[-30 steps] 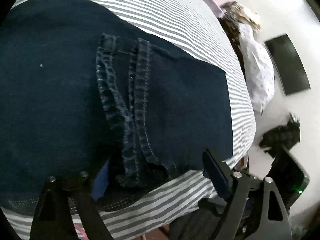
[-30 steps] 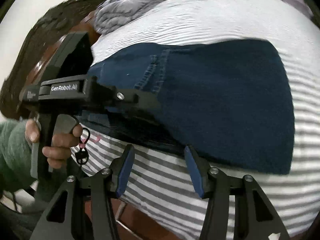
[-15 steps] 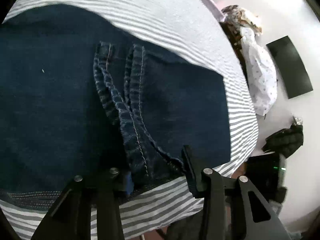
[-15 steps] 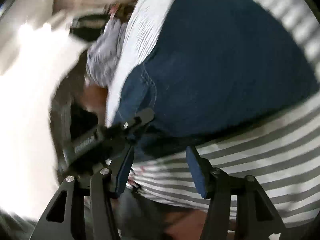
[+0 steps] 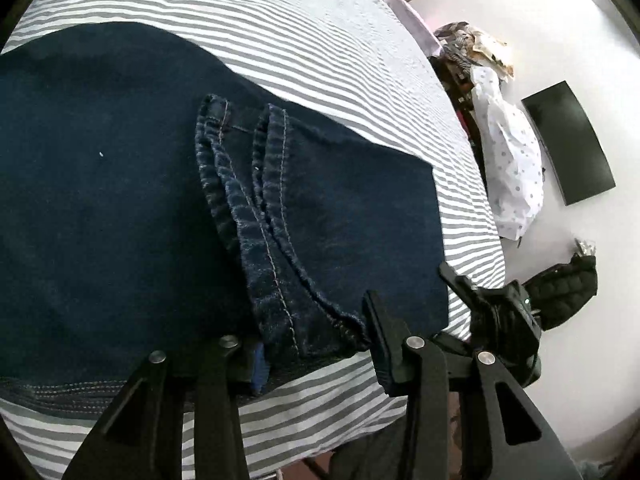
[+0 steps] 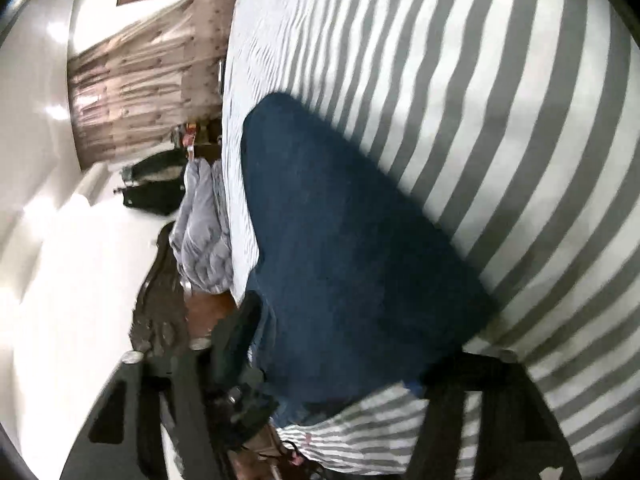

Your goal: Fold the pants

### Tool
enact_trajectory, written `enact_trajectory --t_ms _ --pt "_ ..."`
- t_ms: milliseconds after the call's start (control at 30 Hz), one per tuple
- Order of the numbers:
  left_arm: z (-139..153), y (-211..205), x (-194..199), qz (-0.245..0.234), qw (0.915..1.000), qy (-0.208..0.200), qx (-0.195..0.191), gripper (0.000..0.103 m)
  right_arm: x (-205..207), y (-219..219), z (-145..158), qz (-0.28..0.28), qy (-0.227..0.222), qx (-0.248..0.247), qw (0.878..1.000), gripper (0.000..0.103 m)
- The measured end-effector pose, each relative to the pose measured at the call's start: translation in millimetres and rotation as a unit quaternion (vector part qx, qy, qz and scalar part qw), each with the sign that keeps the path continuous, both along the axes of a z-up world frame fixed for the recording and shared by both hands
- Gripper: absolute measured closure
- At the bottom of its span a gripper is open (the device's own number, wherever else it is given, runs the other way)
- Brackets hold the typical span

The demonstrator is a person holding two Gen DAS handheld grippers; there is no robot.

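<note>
Blurring hides where the right gripper (image 6: 332,364) meets the pants (image 6: 352,264).

Jeans (image 5: 120,208): dark matt denim, pale stitched hems. Bedsheet (image 5: 312,40): striped woven cloth, lightly textured. Left gripper (image 5: 316,344): matt black plastic, shiny metal screws.

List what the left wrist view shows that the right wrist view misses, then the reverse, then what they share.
Only the left wrist view: the stitched leg hems lying on the folded denim, a black screen on the wall, and the left gripper with its jaws around the hem edge.
Only the right wrist view: patterned curtains; the right gripper's jaws are closing.
Both: dark blue pants on the striped bedsheet.
</note>
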State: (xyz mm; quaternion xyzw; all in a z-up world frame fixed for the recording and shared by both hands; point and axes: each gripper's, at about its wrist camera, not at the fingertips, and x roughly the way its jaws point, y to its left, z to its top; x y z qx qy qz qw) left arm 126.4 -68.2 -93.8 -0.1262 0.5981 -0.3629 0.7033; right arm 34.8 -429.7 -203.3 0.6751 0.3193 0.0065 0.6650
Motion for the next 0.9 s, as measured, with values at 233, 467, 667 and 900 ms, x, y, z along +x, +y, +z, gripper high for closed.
enact_trajectory --t_ms 233,467,667,900 --pt "18.2 11.8 7.5 -0.001 0.9998 -0.019 -0.003 0.062 7.0 9.1 3.0 0.046 -0.011 -0.006 0.999 0.091" --pt "26.7 48.4 9.3 0.012 0.9982 -0.052 0.026 0.061 29.7 38.1 8.1 0.100 -0.022 -0.009 0.995 0.092" --pt "-20.6 77.7 16.4 0.027 0.9983 0.000 0.053 0.061 46.8 72.8 -6.9 0.142 0.011 -0.028 0.989 0.092" --pt "-19.7 64.4 11.0 -0.017 0.9960 -0.038 0.080 0.058 60.2 83.0 13.5 0.177 0.033 -0.116 0.977 0.085"
